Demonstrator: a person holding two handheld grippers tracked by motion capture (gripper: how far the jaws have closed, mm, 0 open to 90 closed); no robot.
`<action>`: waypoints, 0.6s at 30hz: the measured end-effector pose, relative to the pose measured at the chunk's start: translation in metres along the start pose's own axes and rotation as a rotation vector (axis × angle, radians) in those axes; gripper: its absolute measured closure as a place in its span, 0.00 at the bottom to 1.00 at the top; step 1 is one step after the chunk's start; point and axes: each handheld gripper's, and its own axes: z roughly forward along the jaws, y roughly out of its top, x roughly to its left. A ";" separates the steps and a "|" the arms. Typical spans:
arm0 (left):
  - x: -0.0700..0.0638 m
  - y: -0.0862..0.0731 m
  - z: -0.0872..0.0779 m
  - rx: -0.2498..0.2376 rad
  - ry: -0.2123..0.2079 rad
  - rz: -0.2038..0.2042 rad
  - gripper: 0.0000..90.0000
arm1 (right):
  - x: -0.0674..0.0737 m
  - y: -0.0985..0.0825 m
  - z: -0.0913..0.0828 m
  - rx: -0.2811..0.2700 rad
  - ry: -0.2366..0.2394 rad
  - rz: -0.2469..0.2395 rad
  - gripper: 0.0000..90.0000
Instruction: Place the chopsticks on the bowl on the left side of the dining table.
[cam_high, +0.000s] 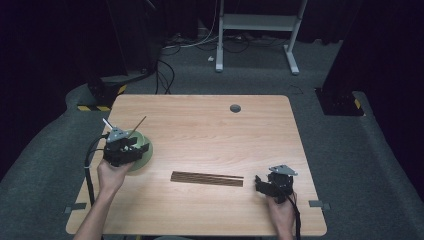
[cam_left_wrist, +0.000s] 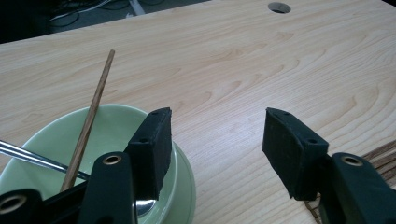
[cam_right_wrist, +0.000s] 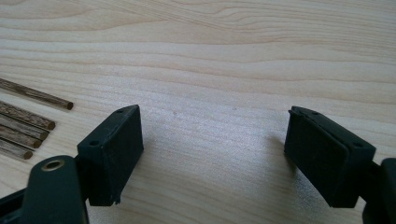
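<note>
The green bowl (cam_high: 142, 150) sits at the 9 o'clock side of the desk (cam_high: 200, 120) in the high view. One brown chopstick (cam_high: 137, 126) leans in the bowl, its upper end pointing toward 1 o'clock beyond the rim. A metal utensil handle (cam_left_wrist: 28, 156) also lies in the bowl, entering from 9 o'clock in the left gripper view.

The left gripper (cam_high: 120, 147) hovers directly over the bowl. Its jaws stand open with nothing between them; in the left gripper view one jaw sits over the bowl rim, the other over bare desk.

A row of chopsticks (cam_high: 207, 178) lies flat on the desk near 6 o'clock, well apart from the bowl, each stick running 9 to 3 o'clock.

The right gripper (cam_high: 274, 184) rests near the desk at 4 o'clock, just beside the row's 3 o'clock end. Its jaws stand wide open over bare wood; the stick ends (cam_right_wrist: 28, 126) show at 9 o'clock in the right gripper view.

A round cable hole (cam_high: 235, 108) lies at 12 o'clock.
</note>
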 end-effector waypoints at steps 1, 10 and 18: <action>-0.001 0.000 0.000 -0.002 -0.002 -0.002 0.47 | 0.000 0.000 0.000 0.001 0.000 0.003 0.21; -0.005 0.001 0.003 -0.006 -0.014 0.000 0.47 | 0.000 0.000 0.000 0.001 0.000 0.003 0.21; -0.010 0.002 0.005 -0.008 -0.025 0.005 0.46 | 0.000 0.000 0.000 0.001 0.000 0.003 0.21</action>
